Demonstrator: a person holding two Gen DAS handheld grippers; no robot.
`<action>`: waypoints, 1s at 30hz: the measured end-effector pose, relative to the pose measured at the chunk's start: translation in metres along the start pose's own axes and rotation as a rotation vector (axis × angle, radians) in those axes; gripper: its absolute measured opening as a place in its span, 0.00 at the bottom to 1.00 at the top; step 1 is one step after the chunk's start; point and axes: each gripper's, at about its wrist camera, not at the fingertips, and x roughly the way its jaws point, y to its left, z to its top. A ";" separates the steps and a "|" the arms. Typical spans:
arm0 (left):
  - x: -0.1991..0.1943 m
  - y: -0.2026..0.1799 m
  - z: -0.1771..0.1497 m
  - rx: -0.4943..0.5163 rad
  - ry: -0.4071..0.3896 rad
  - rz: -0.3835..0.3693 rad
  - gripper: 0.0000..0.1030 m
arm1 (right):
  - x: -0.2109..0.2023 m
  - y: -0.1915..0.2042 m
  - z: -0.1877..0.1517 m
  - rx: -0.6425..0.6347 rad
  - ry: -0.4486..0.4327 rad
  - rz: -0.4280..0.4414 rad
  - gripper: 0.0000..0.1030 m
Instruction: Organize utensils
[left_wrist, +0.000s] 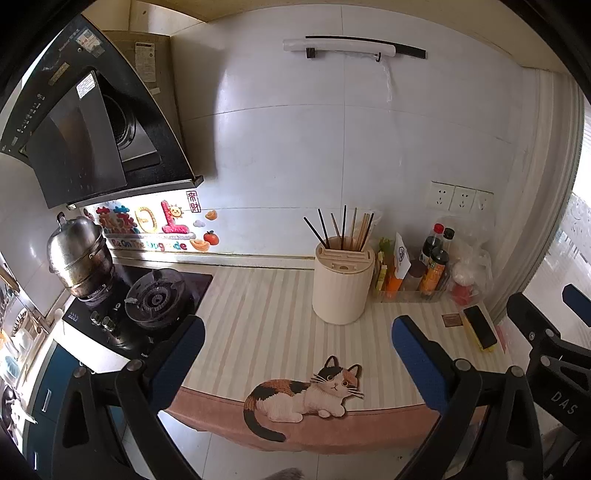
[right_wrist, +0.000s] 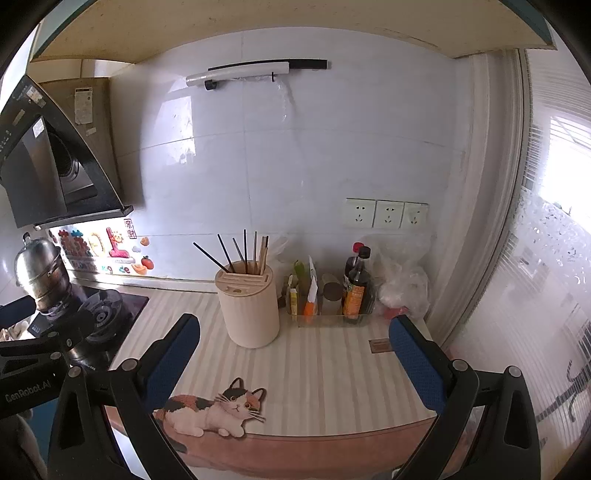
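Note:
A cream round utensil holder (left_wrist: 341, 286) stands on the striped counter mat (left_wrist: 266, 314), with several dark and wooden chopsticks (left_wrist: 343, 230) upright in its back slot. It also shows in the right wrist view (right_wrist: 251, 306), chopsticks (right_wrist: 245, 251) included. My left gripper (left_wrist: 297, 354) is open and empty, held above the counter's front edge, short of the holder. My right gripper (right_wrist: 295, 354) is open and empty, also in front of the holder. The right gripper shows at the right edge of the left wrist view (left_wrist: 546, 332).
A gas stove (left_wrist: 147, 306) with a steel steamer pot (left_wrist: 79, 254) is on the left under a range hood (left_wrist: 92, 129). A clear tray of sauce bottles (left_wrist: 432, 269) and plastic bags (right_wrist: 402, 280) stand right of the holder. A yellow-black block (left_wrist: 480, 328) lies near the window.

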 end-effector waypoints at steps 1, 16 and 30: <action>0.000 0.000 0.001 0.001 0.000 0.000 1.00 | 0.000 0.000 0.000 0.000 0.002 0.000 1.00; 0.004 -0.002 0.005 0.002 0.006 -0.005 1.00 | 0.008 0.002 -0.002 0.004 0.022 0.003 1.00; 0.005 -0.005 0.003 0.005 -0.002 0.000 1.00 | 0.007 0.004 -0.003 0.006 0.020 0.005 1.00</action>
